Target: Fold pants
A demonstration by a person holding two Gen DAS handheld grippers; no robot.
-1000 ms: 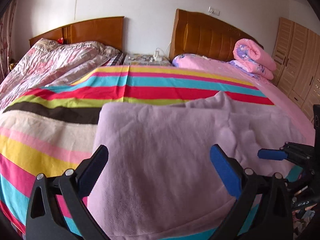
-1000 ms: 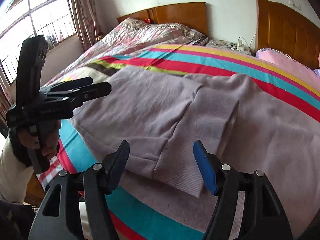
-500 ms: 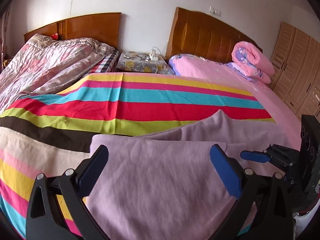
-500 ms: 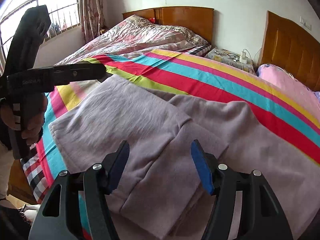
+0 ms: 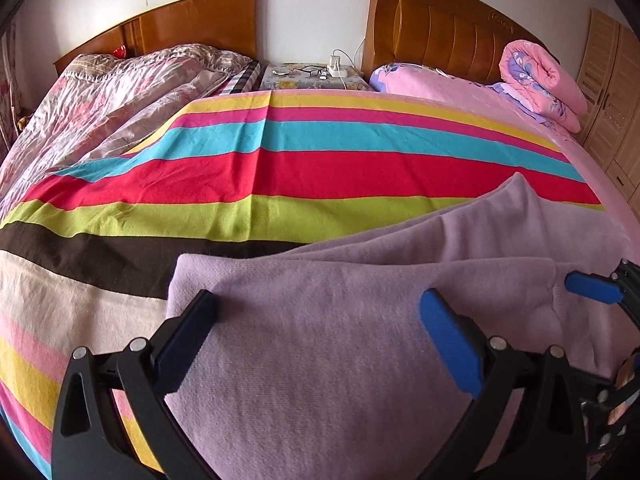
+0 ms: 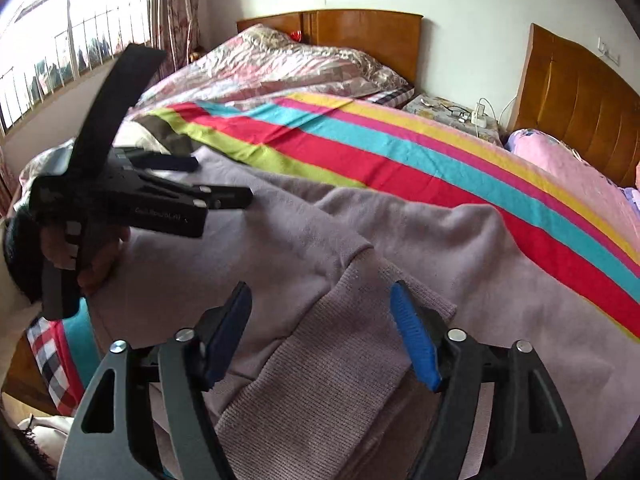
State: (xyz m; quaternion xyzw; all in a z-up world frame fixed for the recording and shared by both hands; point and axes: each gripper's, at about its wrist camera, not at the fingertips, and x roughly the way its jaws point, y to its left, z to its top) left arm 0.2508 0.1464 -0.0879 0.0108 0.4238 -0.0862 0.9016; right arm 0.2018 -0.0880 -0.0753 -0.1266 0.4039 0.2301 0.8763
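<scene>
Lilac knit pants [image 5: 320,340] lie folded over on the striped sheet [image 5: 280,176] at the near edge of the bed. My left gripper [image 5: 320,332] hovers over their left part, open wide, with no cloth pinched. In the right wrist view, my right gripper [image 6: 320,332] hangs over the ribbed hem [image 6: 320,368] of the pants [image 6: 248,256]. Its jaws are opening; the hem lies under the gap and the pads do not press on it. A hand [image 6: 92,256] holds the left gripper [image 6: 216,184] at the left. The right gripper's blue pad [image 5: 592,288] shows at the left view's right edge.
Two beds with wooden headboards [image 5: 448,28] stand side by side. A crumpled quilt [image 5: 120,92] lies on the left one and a rolled pink quilt [image 5: 540,80] on the right. Between them is a nightstand [image 5: 312,76] with cables. A wardrobe [image 5: 608,80] is at right, a window [image 6: 60,52] at left.
The left wrist view has drawn back, so the pants sit lower and more striped sheet shows. The right jaws stand a little wider. The left gripper has come closer in the right view.
</scene>
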